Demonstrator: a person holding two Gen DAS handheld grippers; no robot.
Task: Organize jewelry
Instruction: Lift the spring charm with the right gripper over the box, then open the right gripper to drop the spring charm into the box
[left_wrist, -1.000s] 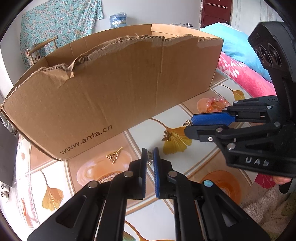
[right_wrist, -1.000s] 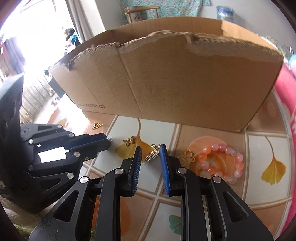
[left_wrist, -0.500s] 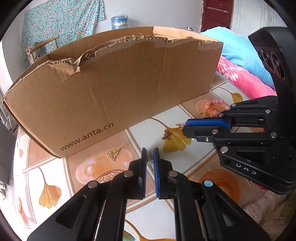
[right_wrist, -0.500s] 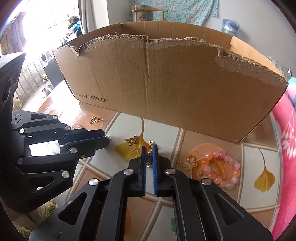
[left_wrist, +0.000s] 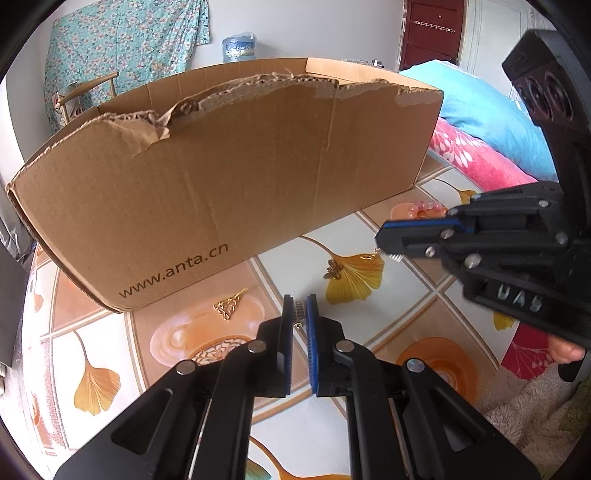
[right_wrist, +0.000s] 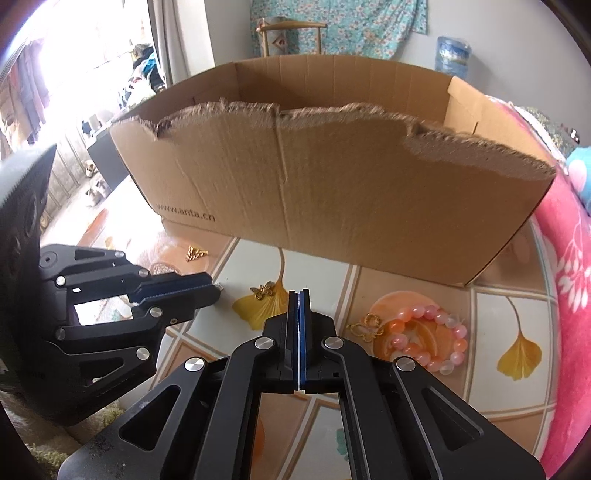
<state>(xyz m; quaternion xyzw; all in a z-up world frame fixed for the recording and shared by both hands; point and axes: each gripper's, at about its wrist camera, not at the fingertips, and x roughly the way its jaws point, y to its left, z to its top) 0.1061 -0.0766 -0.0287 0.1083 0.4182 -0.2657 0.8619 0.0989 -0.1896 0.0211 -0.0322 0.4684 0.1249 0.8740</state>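
1. A tall cardboard box with a torn front wall blocked the far side of the table.
2. The box top stood open.
3. The near tabletop held scattered pieces: a gold chain, butterfly charms and a bead bracelet.
4. The other gripper crowded the left.

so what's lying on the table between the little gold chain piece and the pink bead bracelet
Right wrist view: a small bronze butterfly charm on a yellow leaf print, then a gold outline butterfly beside the bracelet.
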